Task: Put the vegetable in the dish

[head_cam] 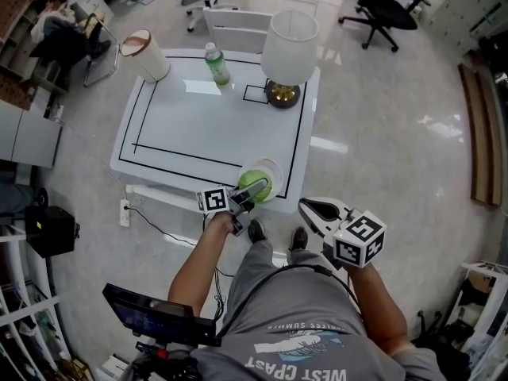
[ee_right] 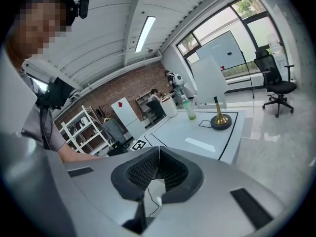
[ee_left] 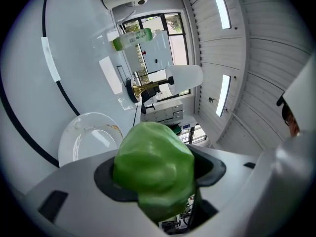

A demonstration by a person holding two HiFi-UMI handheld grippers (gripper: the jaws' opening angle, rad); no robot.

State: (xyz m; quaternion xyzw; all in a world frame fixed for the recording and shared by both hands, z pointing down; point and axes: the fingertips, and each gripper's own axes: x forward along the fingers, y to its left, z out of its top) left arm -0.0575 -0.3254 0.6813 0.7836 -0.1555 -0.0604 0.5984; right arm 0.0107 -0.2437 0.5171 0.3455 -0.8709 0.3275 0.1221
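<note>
While the left tongs (head_cam: 248, 197) grip the vegetable (ee_left: 154, 169) seemingly just over the dish (ee_left: 86, 138) at the near edge of the desk (head_cam: 198, 125), release remains; the right tongs (ee_right: 158, 157) hang closed, empty.

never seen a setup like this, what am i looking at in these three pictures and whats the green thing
There is no robot here: a person holds a hand-held gripper in each hand. The head view looks down from a camera on the person's head. The other two views ride on the grippers and look along their jaws. On the white table with black lines stand a white-shaded lamp with a brass base, a green plastic bottle and a pale round dish. The left hand-held gripper is clamped on a green lumpy vegetable, right by the dish. The right hand-held gripper is shut and empty, off the table.
</note>
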